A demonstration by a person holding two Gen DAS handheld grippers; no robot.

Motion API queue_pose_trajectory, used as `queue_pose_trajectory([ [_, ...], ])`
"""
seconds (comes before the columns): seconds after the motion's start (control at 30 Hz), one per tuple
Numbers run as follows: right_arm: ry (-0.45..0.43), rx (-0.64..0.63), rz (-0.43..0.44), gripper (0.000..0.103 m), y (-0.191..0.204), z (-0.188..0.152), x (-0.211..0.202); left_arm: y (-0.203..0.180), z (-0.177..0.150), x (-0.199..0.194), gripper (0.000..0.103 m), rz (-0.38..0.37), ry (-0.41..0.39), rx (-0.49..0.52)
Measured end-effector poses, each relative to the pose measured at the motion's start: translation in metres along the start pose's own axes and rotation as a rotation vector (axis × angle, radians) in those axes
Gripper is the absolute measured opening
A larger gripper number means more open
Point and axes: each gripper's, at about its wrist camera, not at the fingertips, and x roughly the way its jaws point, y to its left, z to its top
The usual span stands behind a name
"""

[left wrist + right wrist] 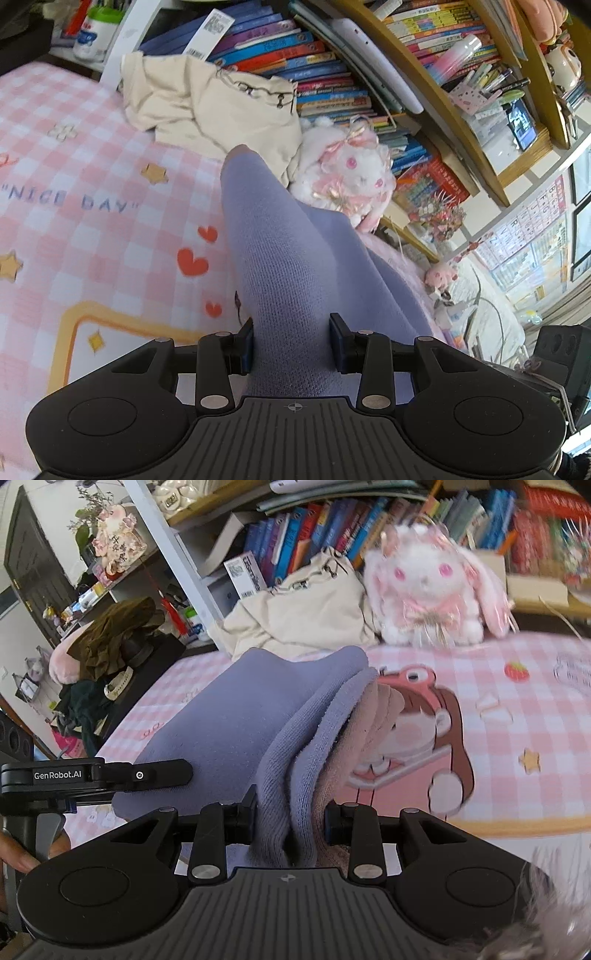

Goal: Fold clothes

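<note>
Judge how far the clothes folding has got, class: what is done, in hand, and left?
Done: no finished fold shows. In hand: the left hand-held gripper and right hand-held gripper are both shut on the purple garment, held above the pink checked bedspread. Left: folding it, and the crumpled cream garment.

bedsheet [74, 155]: "NICE DAY" (blue letters) | left tongs [110, 775]: "GenRobot.AI"

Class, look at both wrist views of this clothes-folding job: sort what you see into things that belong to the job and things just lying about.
Belongs to the job:
- purple knit garment, clamped in both grippers
- left gripper
- right gripper
- cream garment, crumpled, possibly next

Just lying about:
- plush rabbit
- books
- pink checked bedspread
</note>
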Motion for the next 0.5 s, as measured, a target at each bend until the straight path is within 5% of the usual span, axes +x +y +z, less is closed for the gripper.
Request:
queue_pose_trajectory([
  [0.5, -0.015, -0.047, -0.019, 0.029, 0.003, 0.043, 0.053, 0.031, 0.049, 0.026, 0.037, 0.016, -0.012, -0.002],
])
